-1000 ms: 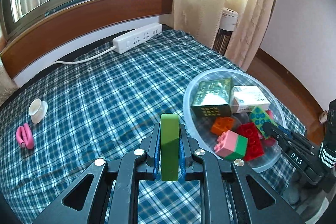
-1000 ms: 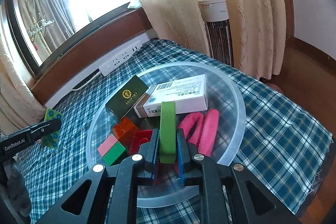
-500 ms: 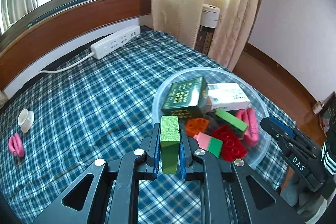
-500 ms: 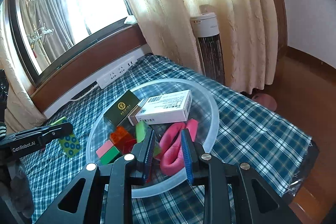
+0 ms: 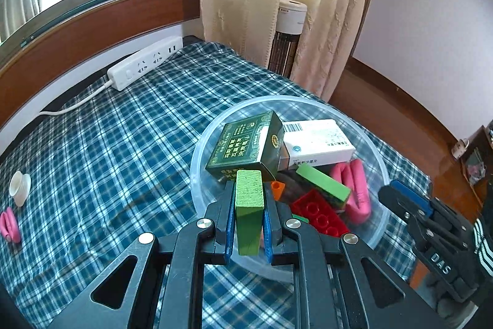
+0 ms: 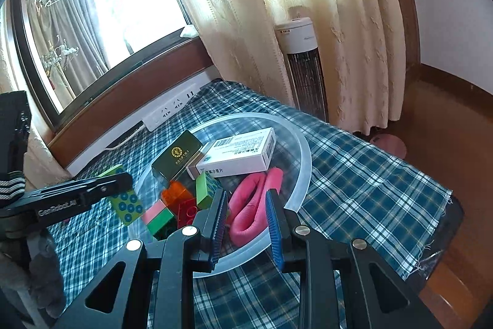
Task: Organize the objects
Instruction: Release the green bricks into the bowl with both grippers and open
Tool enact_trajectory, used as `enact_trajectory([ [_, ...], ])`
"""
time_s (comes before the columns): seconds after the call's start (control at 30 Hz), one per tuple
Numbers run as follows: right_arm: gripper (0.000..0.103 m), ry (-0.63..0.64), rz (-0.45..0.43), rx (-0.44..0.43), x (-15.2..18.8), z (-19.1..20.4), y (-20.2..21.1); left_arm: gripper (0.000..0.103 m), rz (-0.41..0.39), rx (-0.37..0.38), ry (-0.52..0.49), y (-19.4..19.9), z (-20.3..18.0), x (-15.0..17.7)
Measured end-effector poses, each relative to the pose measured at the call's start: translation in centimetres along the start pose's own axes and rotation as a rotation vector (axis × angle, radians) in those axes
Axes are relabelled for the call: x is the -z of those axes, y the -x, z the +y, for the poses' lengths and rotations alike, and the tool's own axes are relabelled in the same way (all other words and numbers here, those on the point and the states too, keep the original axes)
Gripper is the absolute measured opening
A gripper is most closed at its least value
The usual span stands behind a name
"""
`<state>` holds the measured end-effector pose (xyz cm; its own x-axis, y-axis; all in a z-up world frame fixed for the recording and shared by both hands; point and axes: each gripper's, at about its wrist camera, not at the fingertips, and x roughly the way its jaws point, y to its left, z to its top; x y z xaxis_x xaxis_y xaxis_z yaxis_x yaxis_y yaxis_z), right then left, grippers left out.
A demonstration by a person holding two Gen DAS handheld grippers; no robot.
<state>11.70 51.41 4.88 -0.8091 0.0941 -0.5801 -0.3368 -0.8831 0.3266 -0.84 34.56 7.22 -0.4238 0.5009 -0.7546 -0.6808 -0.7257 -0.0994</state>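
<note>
My left gripper point(image 5: 249, 199) is shut on a green block point(image 5: 249, 205), held over the near rim of the clear round tray point(image 5: 380, 171); the block also shows in the right wrist view point(image 6: 124, 201). The tray holds a dark green box point(image 5: 246, 148), a white medicine box point(image 5: 317, 145), another green block point(image 5: 323, 184), red bricks point(image 5: 320, 216), an orange brick point(image 5: 277, 188) and a pink hand grip point(image 5: 354, 190). My right gripper point(image 6: 246, 215) is open and empty, just above the tray's near rim point(image 6: 303, 162), over the pink grip point(image 6: 252, 205).
A white power strip point(image 5: 144, 67) lies at the back of the checked cloth. A small white cup point(image 5: 19, 185) and another pink grip point(image 5: 9, 225) lie at the far left. Curtains and a tower heater point(image 6: 303, 70) stand behind the table's right edge.
My right gripper let go of its green block into the tray, opened and drew back. My left gripper has moved right with its green block, over the tray's rim.
</note>
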Motion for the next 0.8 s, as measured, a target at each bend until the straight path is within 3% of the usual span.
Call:
enact_trajectory([
  [0.23,0.028,0.001,0.009,-0.002,0.3,0.1,-0.3,0.016,0.025,0.021,0.024,-2.0,0.6,-0.2],
  [0.37,0.028,-0.001,0.014,-0.001,0.4,0.2,-0.5,0.022,0.050,0.040,0.062,-2.8,1.2,-0.1],
  [0.8,0.028,0.004,0.005,-0.007,0.5,0.5,-0.3,0.027,0.027,0.015,0.108,-1.3,3.1,0.4],
])
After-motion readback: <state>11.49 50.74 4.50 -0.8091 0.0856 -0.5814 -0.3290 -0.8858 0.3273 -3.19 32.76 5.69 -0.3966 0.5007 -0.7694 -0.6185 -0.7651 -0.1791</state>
